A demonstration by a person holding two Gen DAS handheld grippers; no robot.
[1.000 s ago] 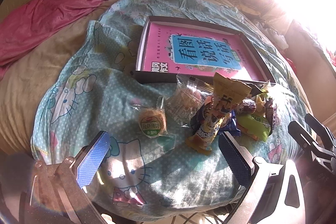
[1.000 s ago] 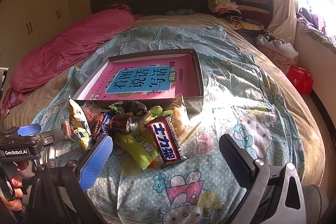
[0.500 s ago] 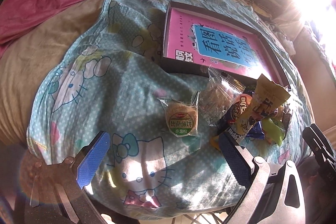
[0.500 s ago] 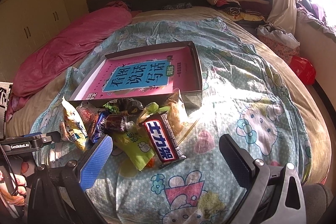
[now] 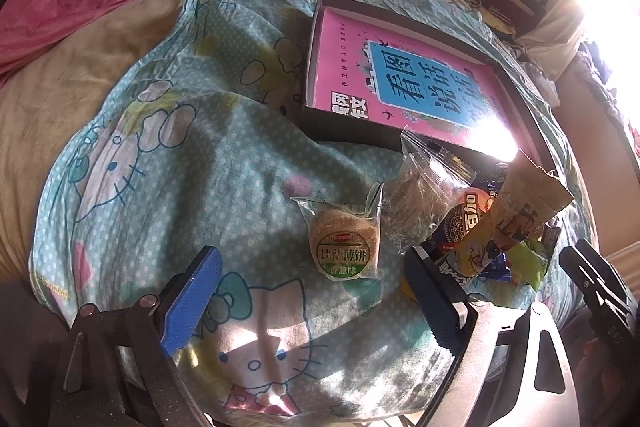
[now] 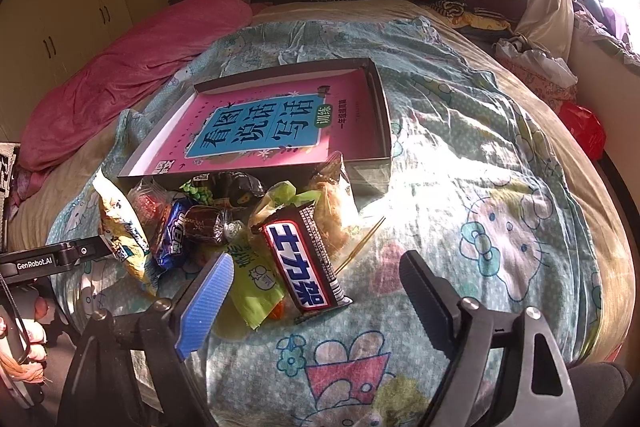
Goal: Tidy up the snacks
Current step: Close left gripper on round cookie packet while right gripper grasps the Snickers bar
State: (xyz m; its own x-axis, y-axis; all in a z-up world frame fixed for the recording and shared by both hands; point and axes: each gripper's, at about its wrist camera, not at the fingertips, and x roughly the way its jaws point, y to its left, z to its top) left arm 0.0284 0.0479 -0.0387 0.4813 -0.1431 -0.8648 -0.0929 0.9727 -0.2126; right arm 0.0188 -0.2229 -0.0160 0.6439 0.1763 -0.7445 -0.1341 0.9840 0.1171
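Since a second ago the left claw (image 5: pixel 310 301) has swung left and dropped nearer the bedspread (image 5: pixel 224 163), so the round wrapped biscuit (image 5: pixel 345 243), once ahead of its left finger, now lies just ahead of the gap between its spread, empty fingers. Right of that biscuit, close to the claw's right finger, a clear packet (image 5: pixel 424 199) leans on a blue cookie pack (image 5: pixel 464 227) and a tall yellow bag (image 5: pixel 516 215). Farther ahead and a little right sits the dark tray (image 5: pixel 344 125) lined with a pink book (image 5: pixel 400 83).

From the right wrist, the right claw (image 6: pixel 316 279) has edged closer to the pile, fingers spread and holding nothing. A blue-and-white chocolate bar (image 6: pixel 304 259) lies just ahead between them, over a green sachet (image 6: pixel 256 283) beside the left finger. Behind are dark sweets (image 6: pixel 204 223); glare likely hides more.
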